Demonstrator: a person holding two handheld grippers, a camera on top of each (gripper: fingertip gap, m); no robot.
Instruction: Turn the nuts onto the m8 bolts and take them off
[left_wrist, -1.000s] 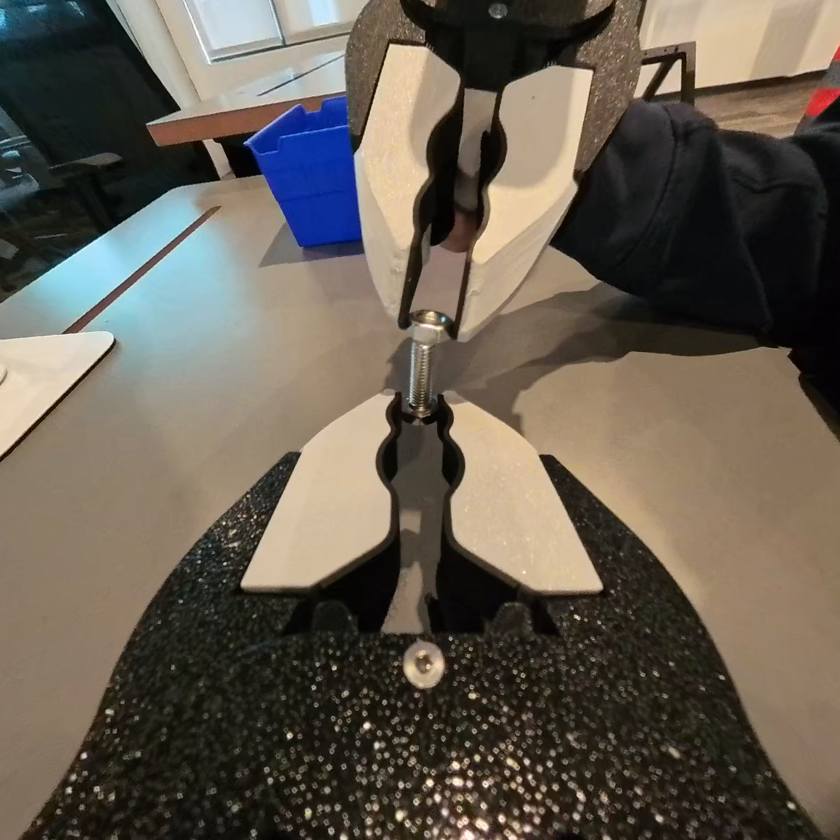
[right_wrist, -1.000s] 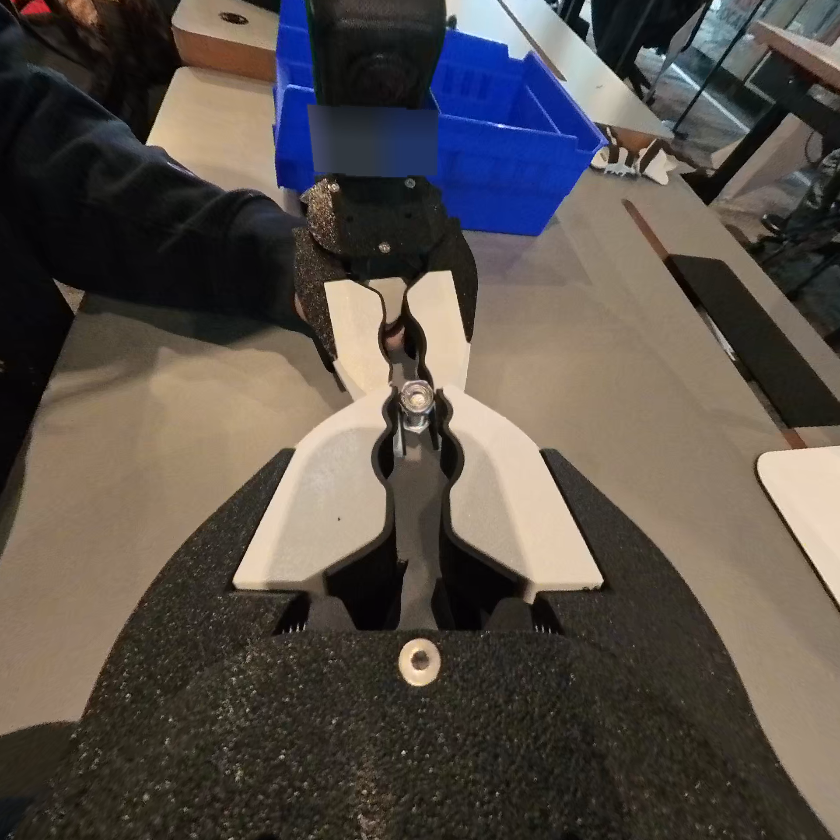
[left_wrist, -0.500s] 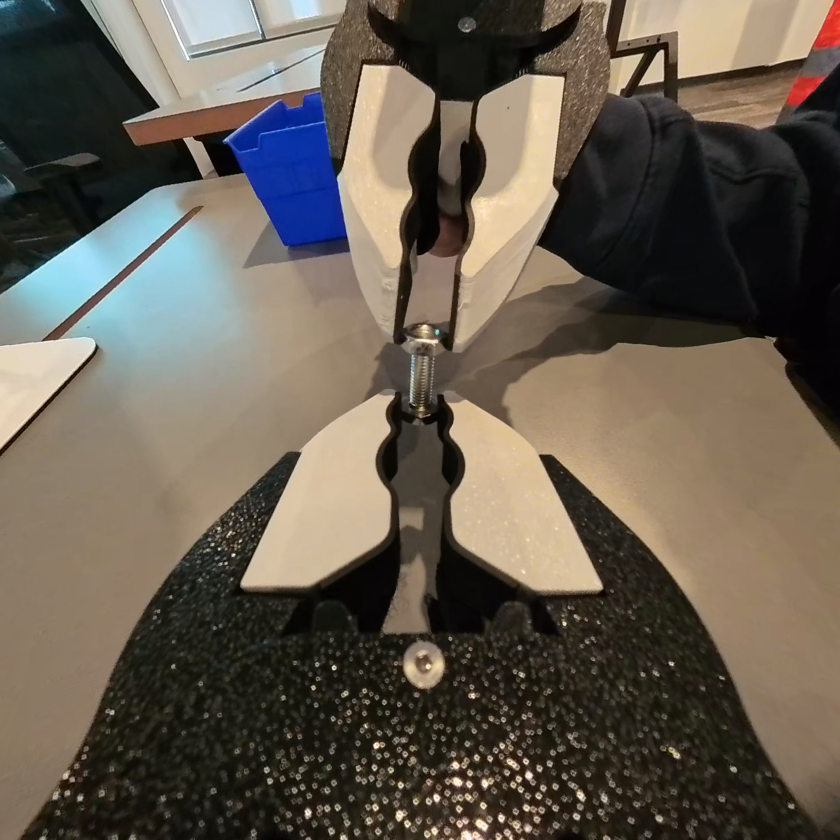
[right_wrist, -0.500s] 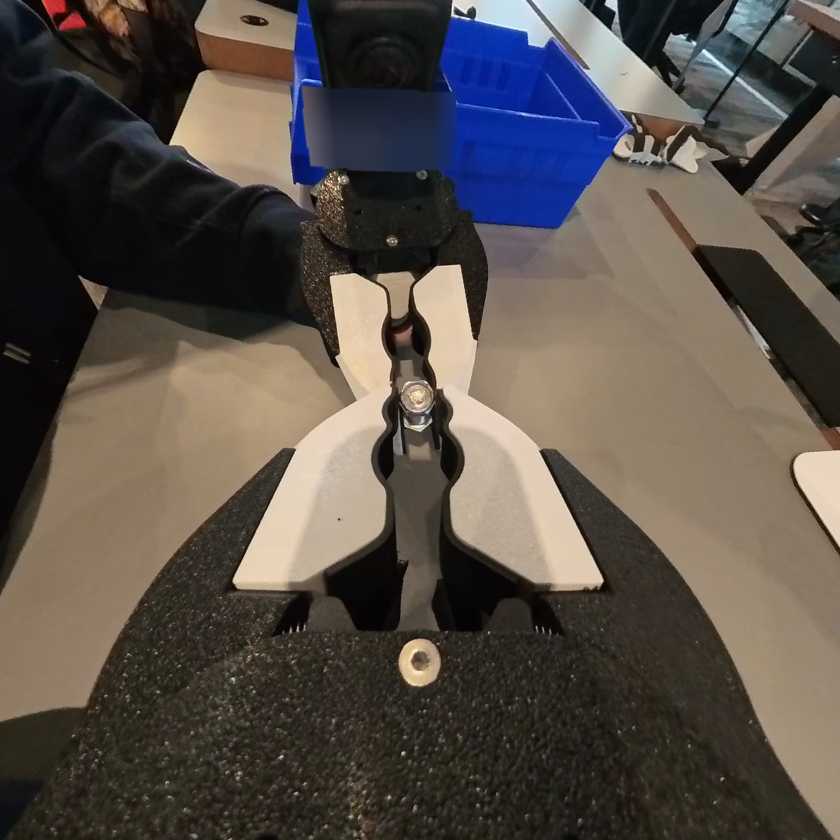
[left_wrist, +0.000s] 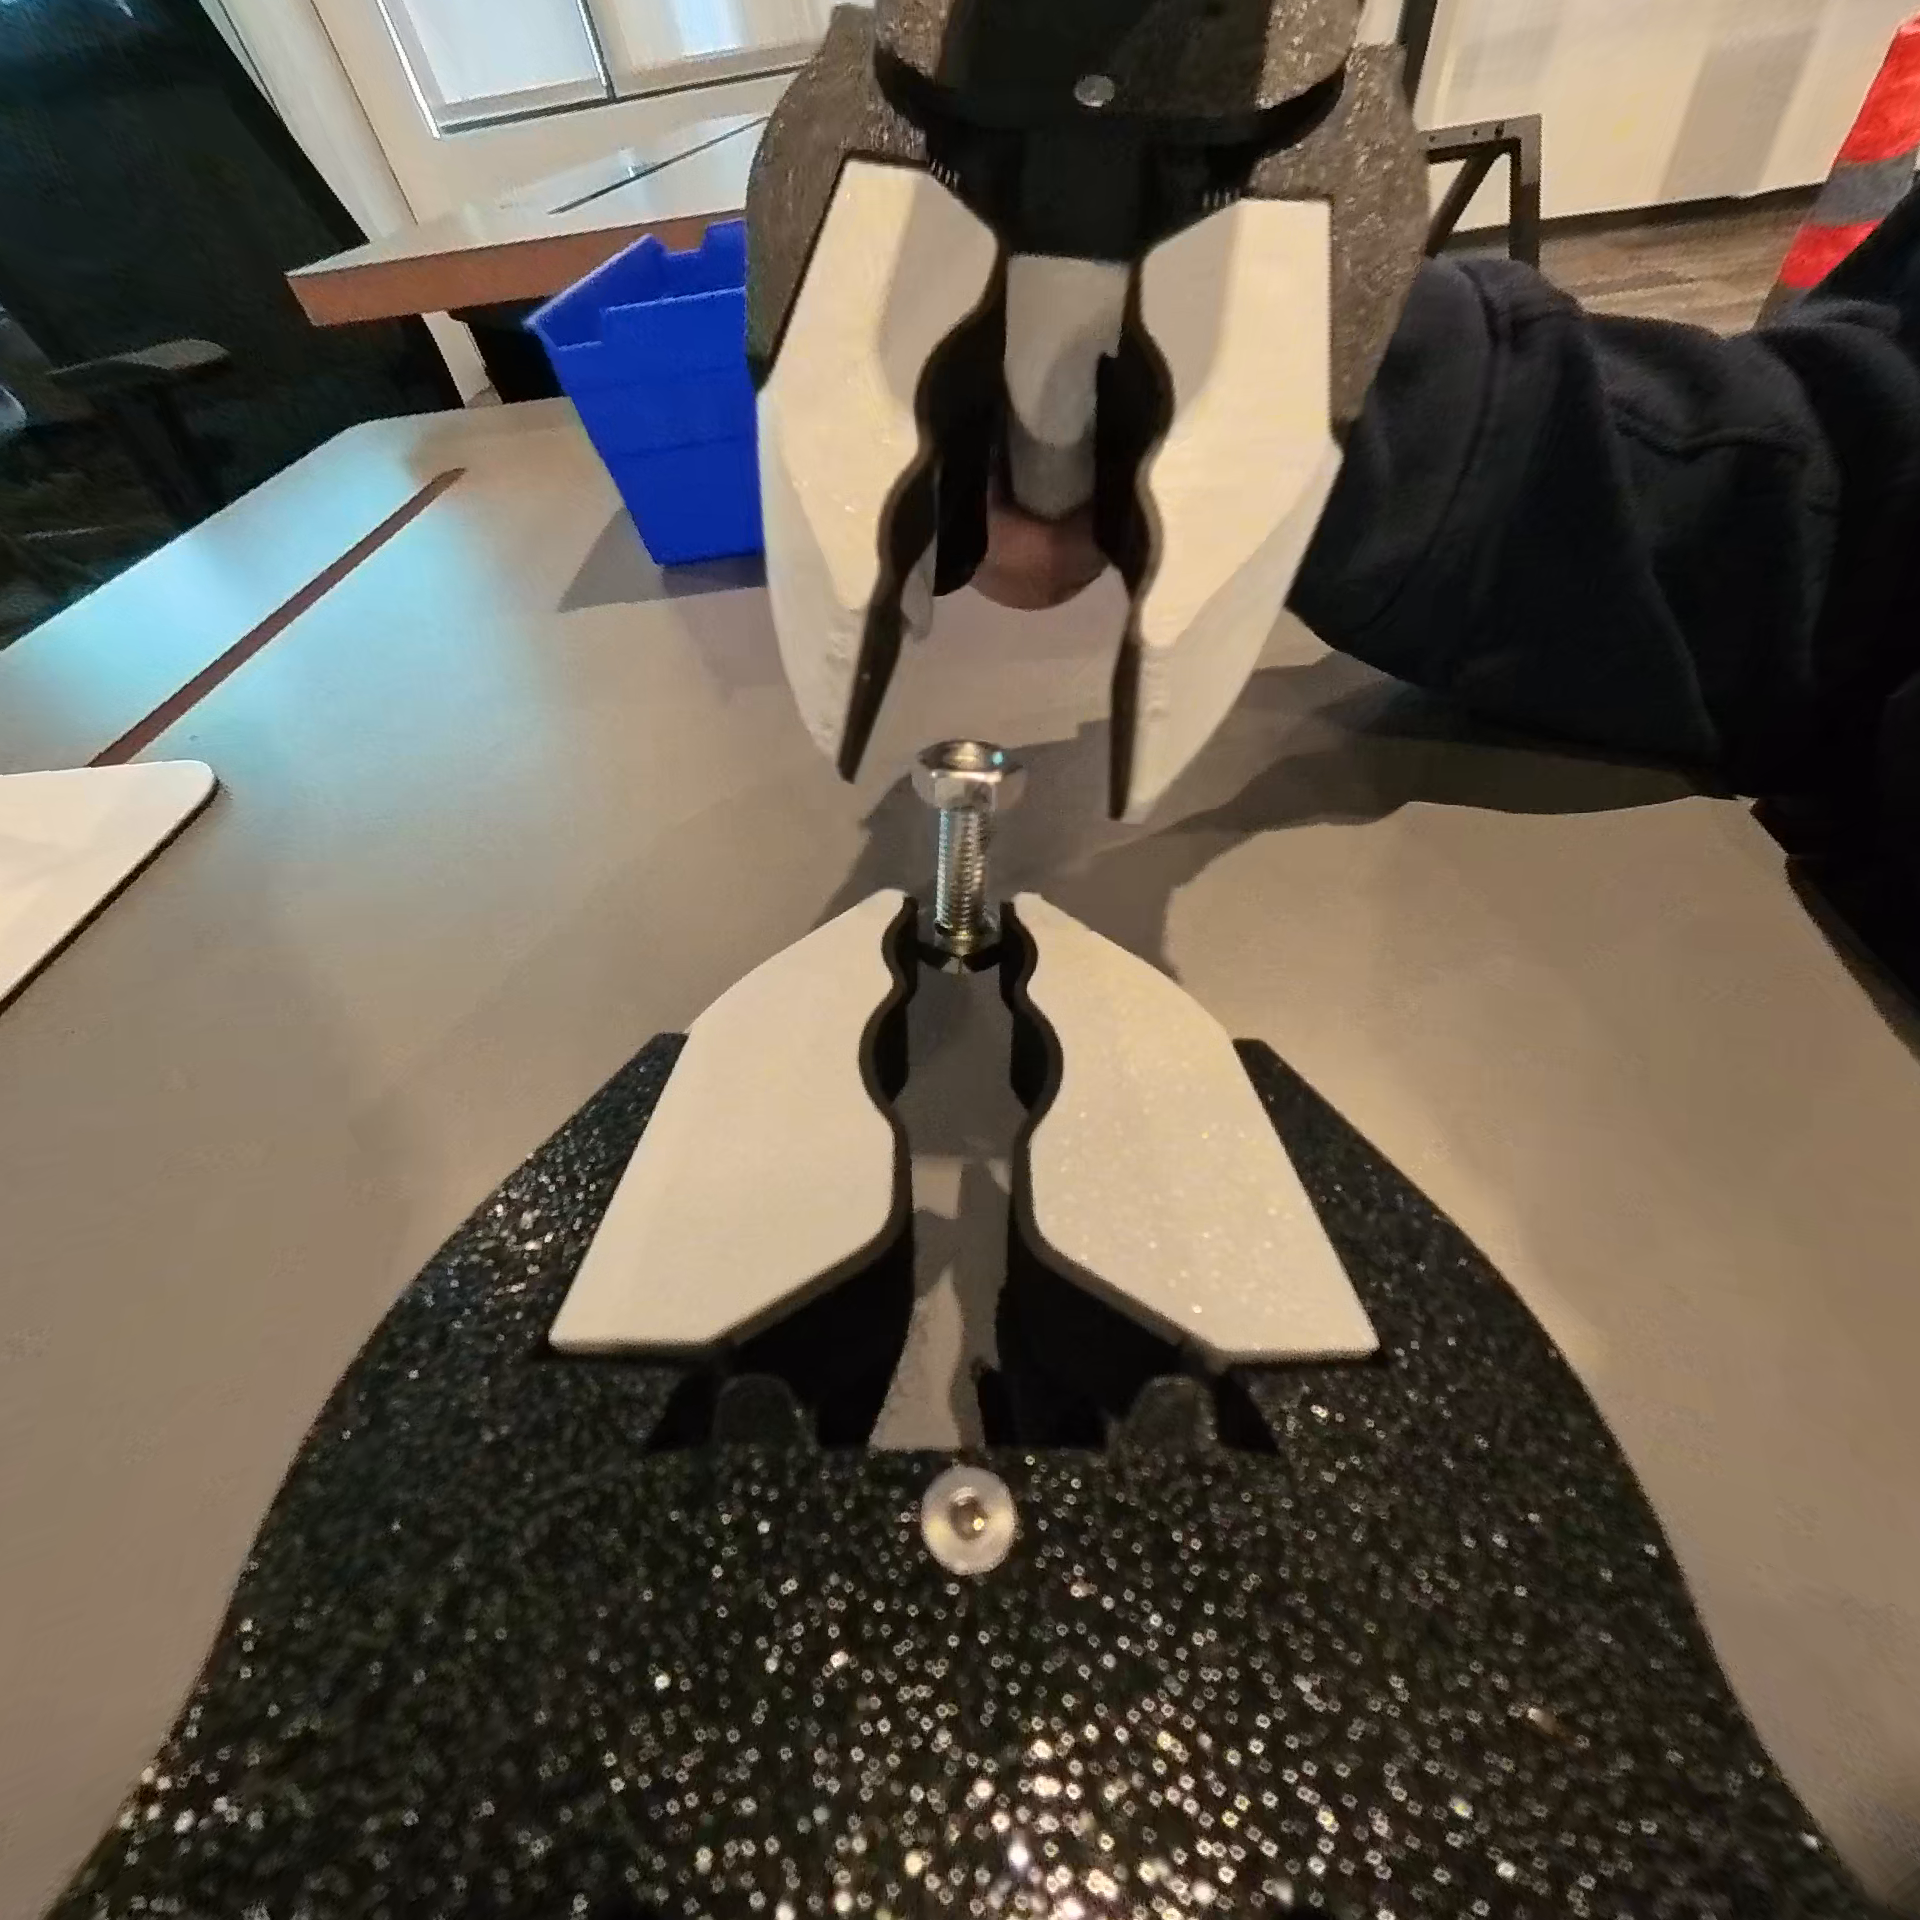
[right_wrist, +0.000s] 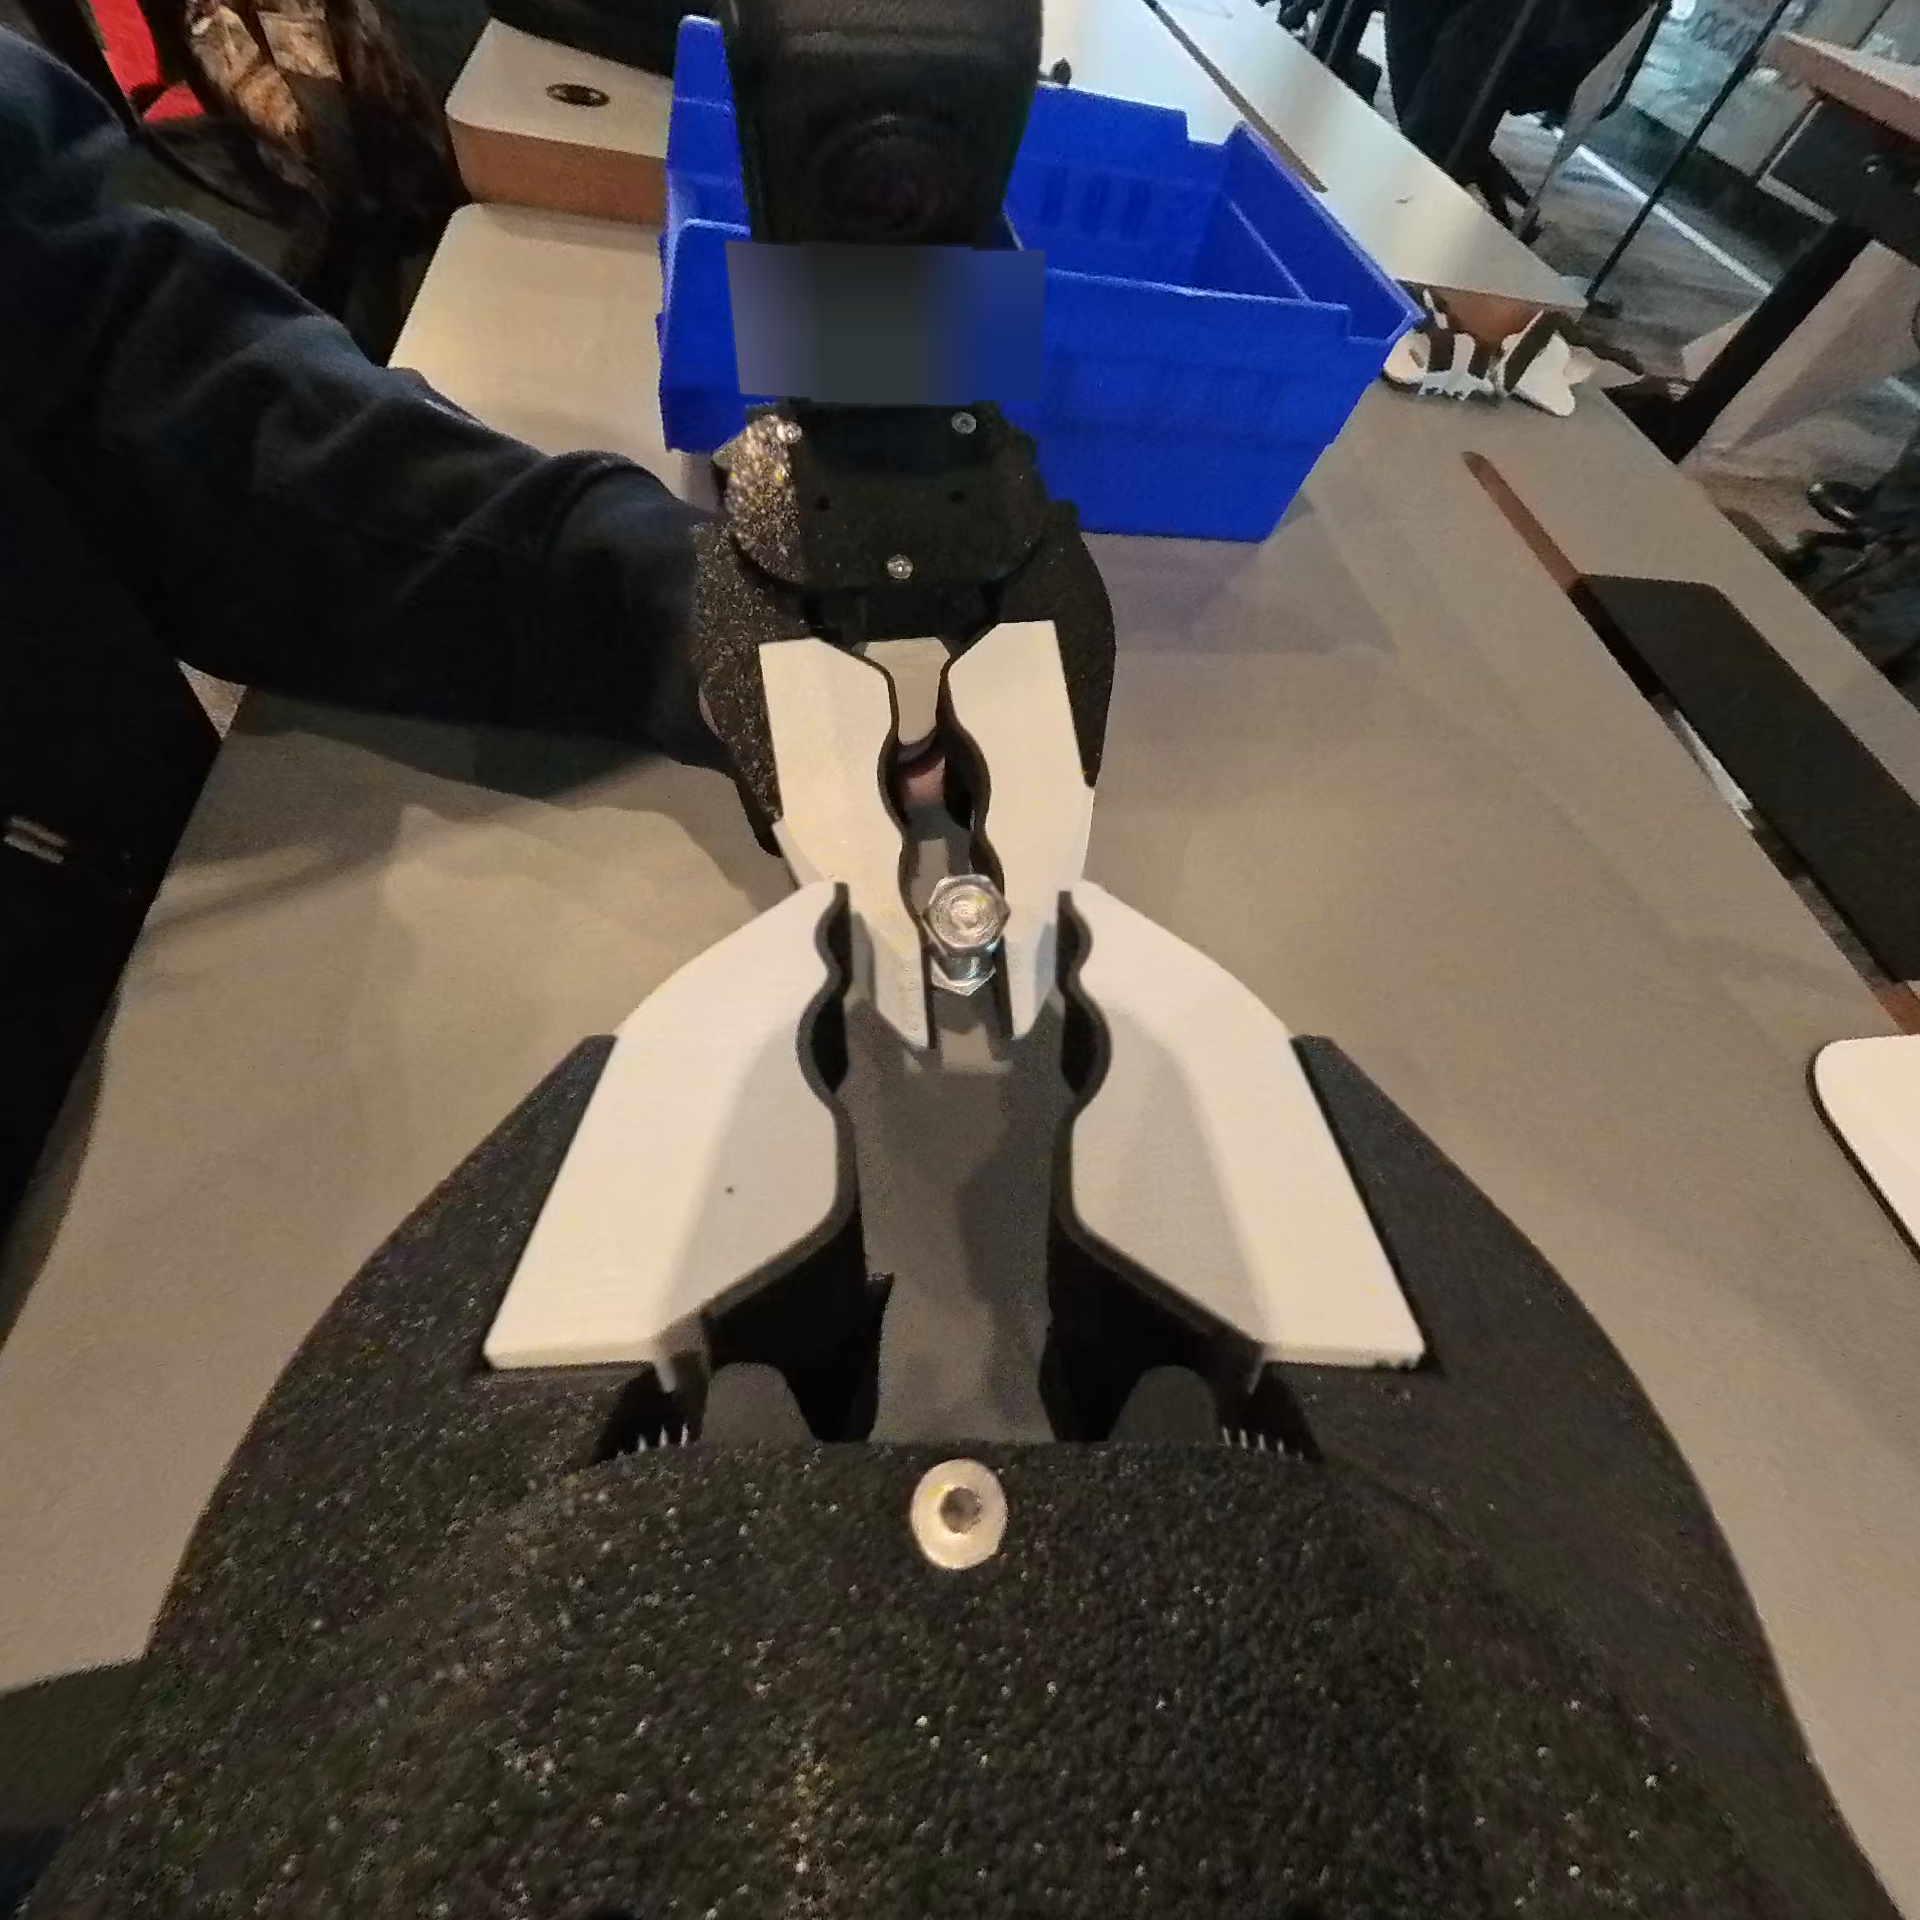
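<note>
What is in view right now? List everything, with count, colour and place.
bolt: one, silver, upright between the two grippers
nut: one, silver, at the bolt's lower end
bin: one, blue, on the table's far side
table: one, grey, under everything
board: one, white, at the table's edge
mat: one, black, along the table's right edge in the right wrist view
sleeves: two, dark, one behind each gripper
left hand-held gripper: one, black with white fingers, shut on the nut
right hand-held gripper: one, black with white fingers, open around the bolt head
</note>
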